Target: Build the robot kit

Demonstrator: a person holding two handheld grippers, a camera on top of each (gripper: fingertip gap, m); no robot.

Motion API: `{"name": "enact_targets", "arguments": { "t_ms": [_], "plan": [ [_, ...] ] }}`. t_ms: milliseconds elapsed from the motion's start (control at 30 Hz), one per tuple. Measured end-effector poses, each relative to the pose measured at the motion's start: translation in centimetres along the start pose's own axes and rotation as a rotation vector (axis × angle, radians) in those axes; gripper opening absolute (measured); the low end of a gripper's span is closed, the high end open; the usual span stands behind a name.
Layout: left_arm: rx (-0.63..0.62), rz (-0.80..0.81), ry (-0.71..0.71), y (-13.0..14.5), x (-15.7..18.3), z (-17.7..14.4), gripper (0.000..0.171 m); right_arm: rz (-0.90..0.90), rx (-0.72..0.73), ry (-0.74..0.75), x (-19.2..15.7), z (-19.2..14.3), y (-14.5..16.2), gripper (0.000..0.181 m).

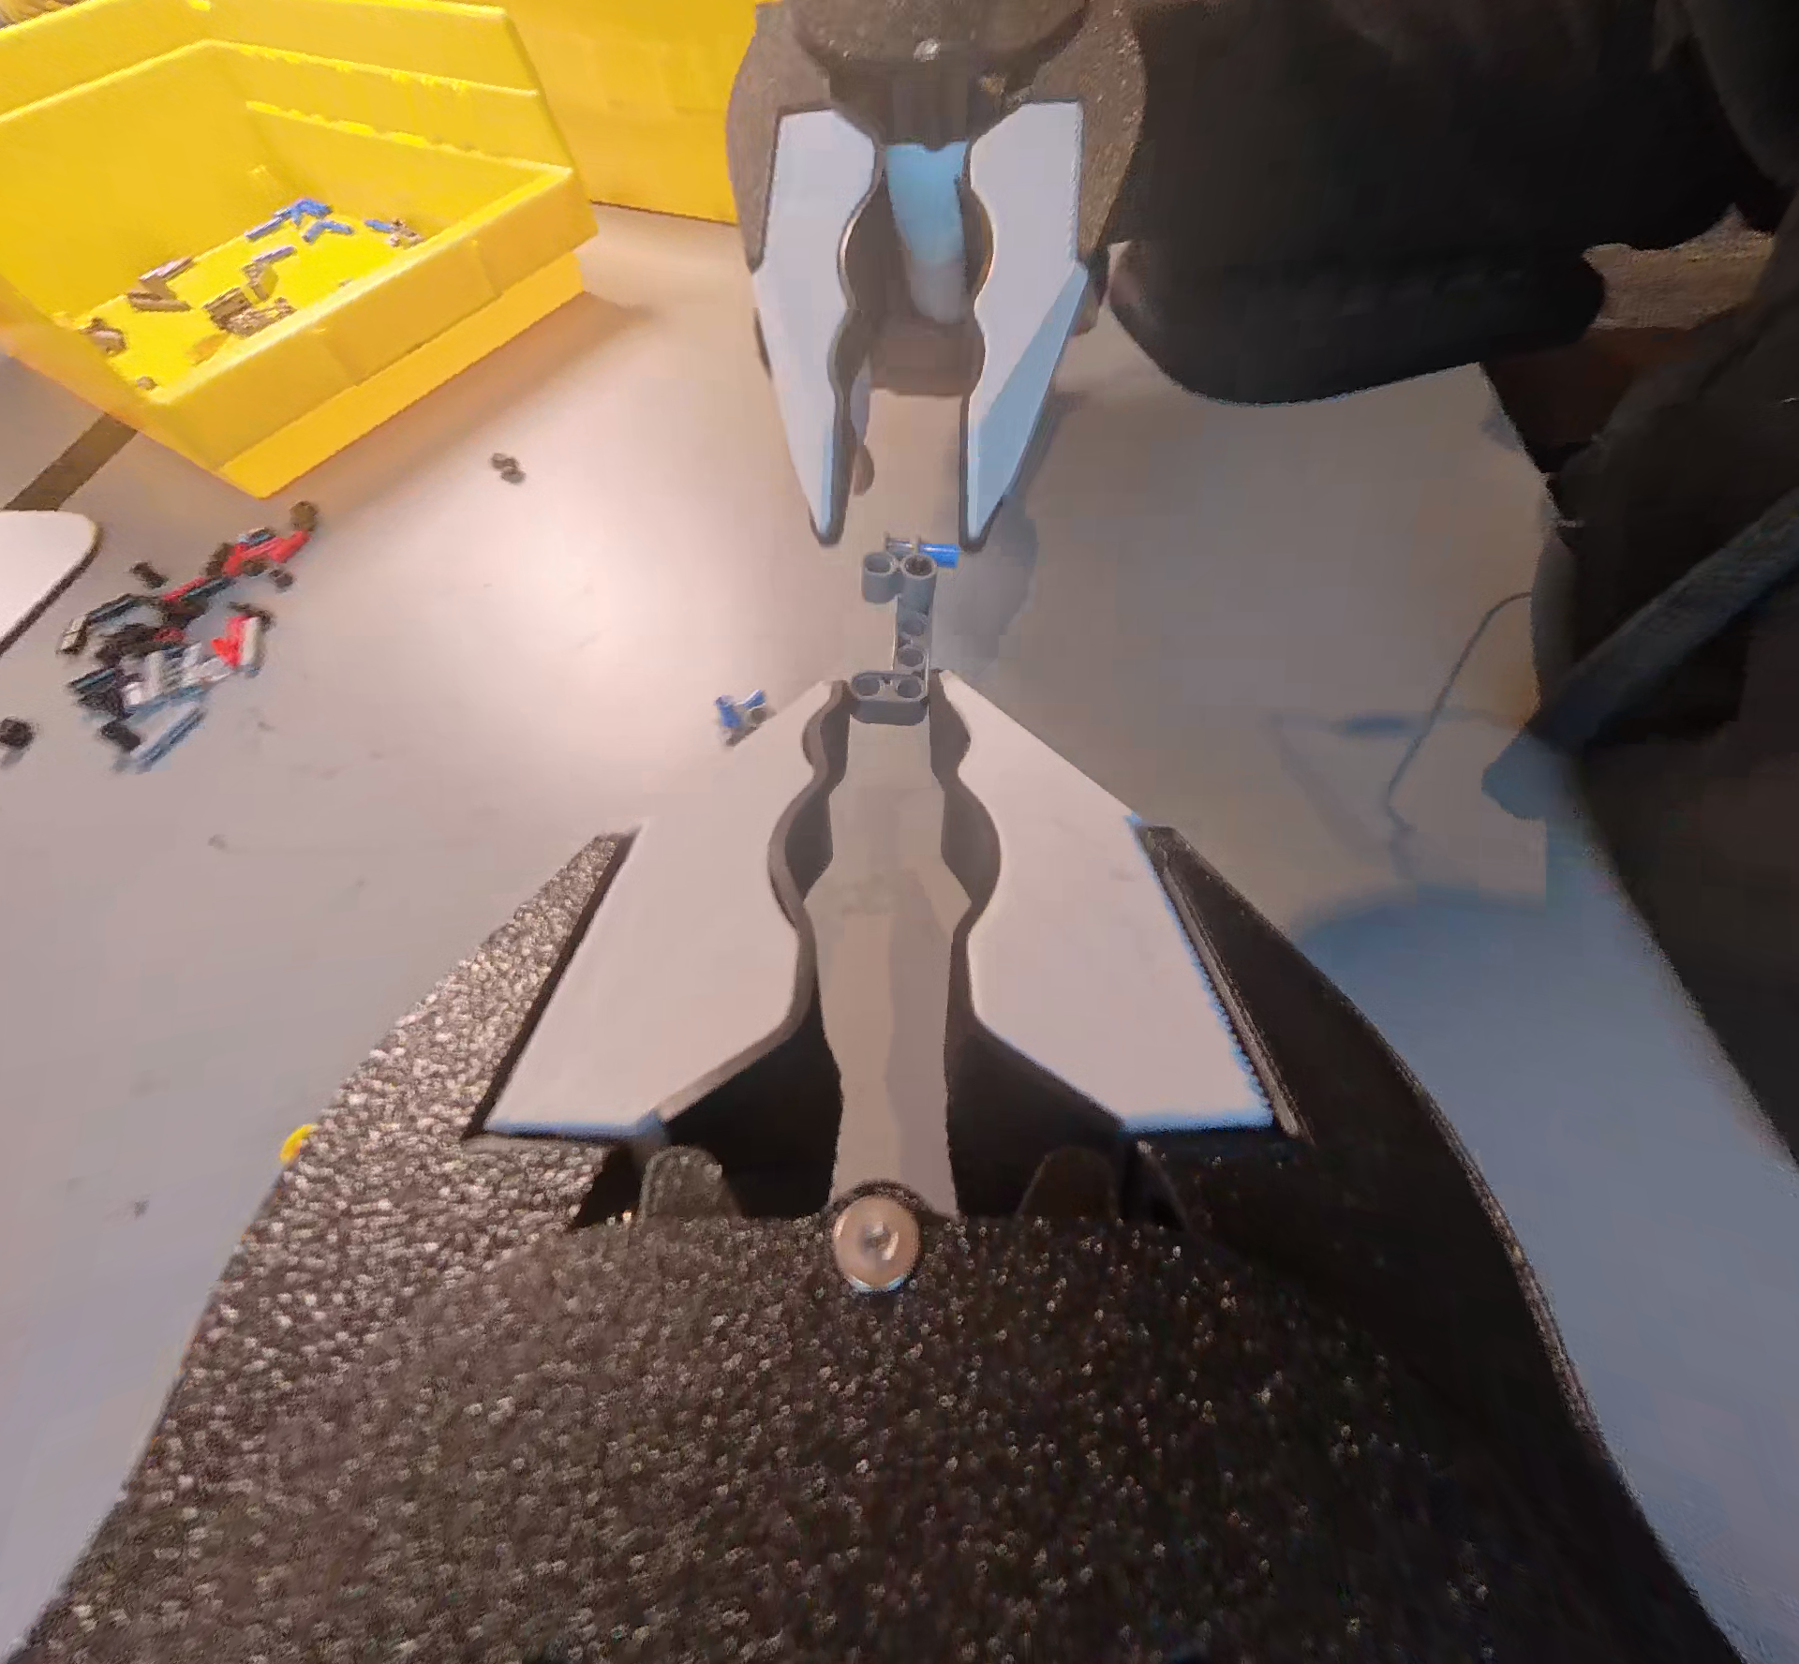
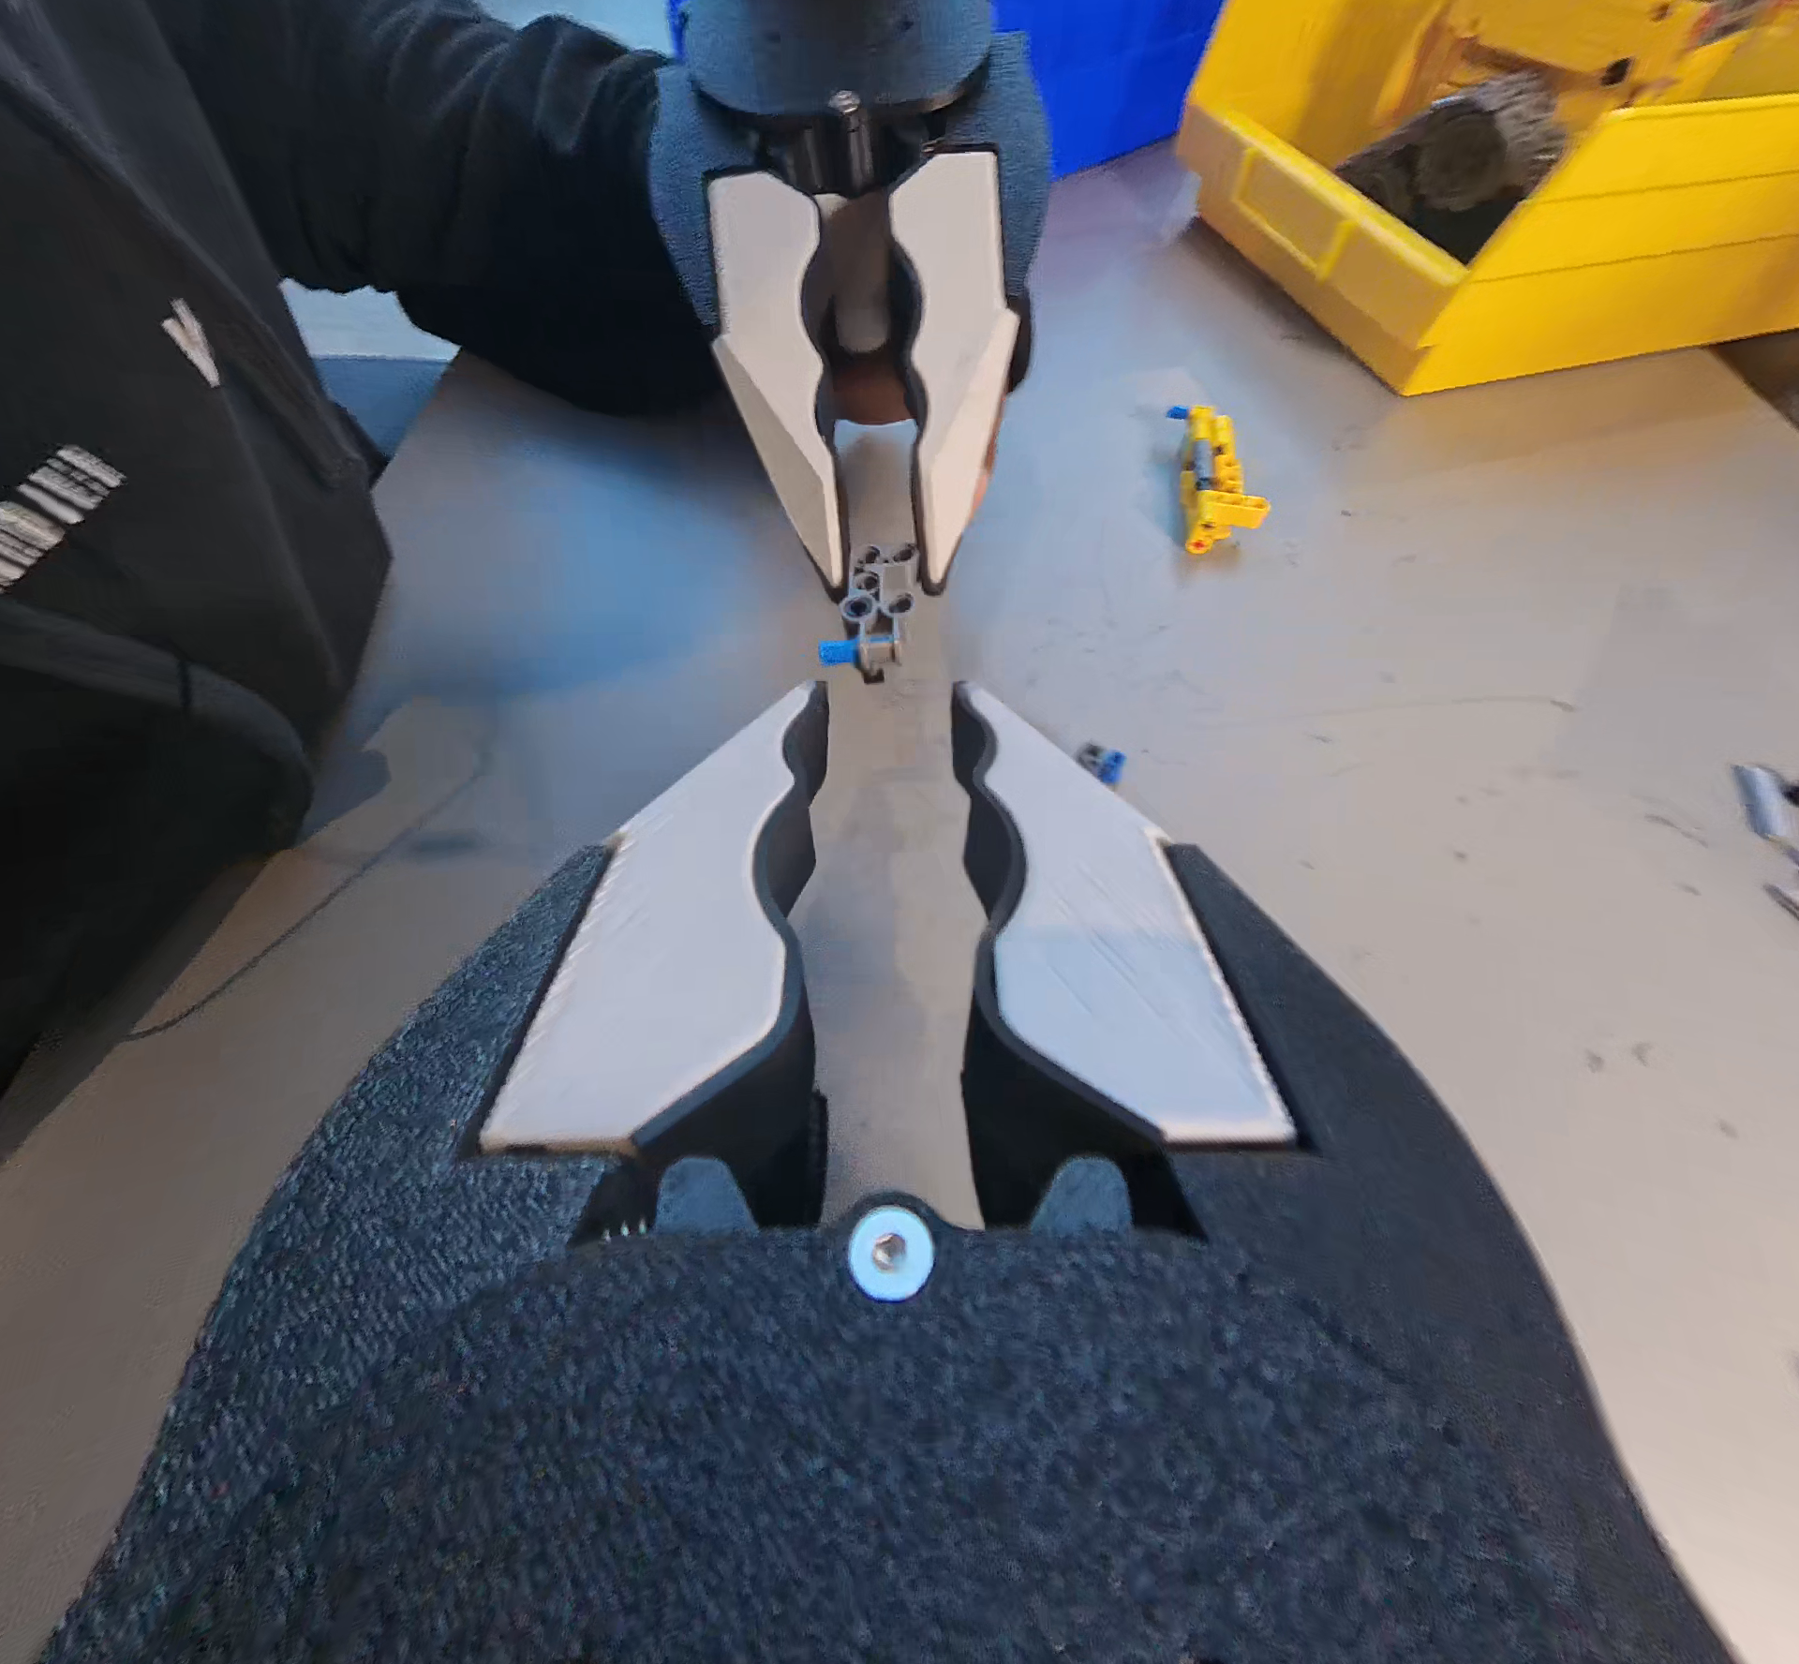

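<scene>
Grey Technic beam piece (image 1: 900, 634) with a blue pin (image 1: 939, 551) is pinched at its near end by the left gripper (image 1: 888, 692), while the right gripper (image 2: 888, 692) sits spread apart just short of the pin end, over the grey table (image 2: 1363, 741).

left wrist faces right claw (image 1: 896, 537) | right wrist faces left claw (image 2: 884, 581) | both close, share grey piece (image 1: 900, 634)

Rough matt black tool (image 1: 884, 692) shell, smooth grey plastic beam (image 1: 900, 634), matt table (image 1: 438, 839)
</scene>
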State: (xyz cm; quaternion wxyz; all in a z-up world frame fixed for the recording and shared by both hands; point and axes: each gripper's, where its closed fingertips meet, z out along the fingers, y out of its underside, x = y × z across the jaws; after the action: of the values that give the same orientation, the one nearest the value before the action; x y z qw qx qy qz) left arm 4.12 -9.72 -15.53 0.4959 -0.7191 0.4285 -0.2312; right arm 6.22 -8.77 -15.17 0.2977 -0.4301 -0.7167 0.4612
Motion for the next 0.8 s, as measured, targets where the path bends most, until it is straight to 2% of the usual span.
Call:
{"name": "enact_targets", "arguments": {
  "t_ms": [100, 200, 267, 367, 467, 700, 800],
  "plan": [
    [-0.007, -0.025, -0.086, 0.4, -2.2, -0.9, 0.015, 0.035, -0.028, 0.092, 3.0, -1.0, 0.5, 0.028],
    [-0.024, -0.036, -0.125, 1.1, -3.4, -1.4, 0.015, -0.013, -0.221, 0.136, 5.4, -0.2, 3.4, 0.03],
    [-0.048, -0.037, -0.146, 1.6, -3.8, -1.5, 0.015, -0.052, -0.332, 0.125, 6.0, 0.9, 4.9, 0.03],
    [-0.062, -0.036, -0.155, 2.0, -4.0, -1.5, 0.015, -0.051, -0.399, 0.061, 5.8, 2.5, 5.6, 0.032],
    [-0.064, -0.041, -0.155, 2.2, -4.2, -1.6, 0.015, -0.043, -0.42, 0.064, 6.3, 2.9, 5.5, 0.032],
    [-0.084, -0.055, -0.147, 2.8, -4.2, -1.3, 0.015, -0.015, -0.443, -0.024, 2.8, 2.3, 5.6, 0.029],
    [-0.077, -0.057, -0.149, 2.7, -4.3, -1.3, 0.015, -0.02, -0.419, -0.001, 3.2, 2.2, 5.2, 0.03]
  ]
}}
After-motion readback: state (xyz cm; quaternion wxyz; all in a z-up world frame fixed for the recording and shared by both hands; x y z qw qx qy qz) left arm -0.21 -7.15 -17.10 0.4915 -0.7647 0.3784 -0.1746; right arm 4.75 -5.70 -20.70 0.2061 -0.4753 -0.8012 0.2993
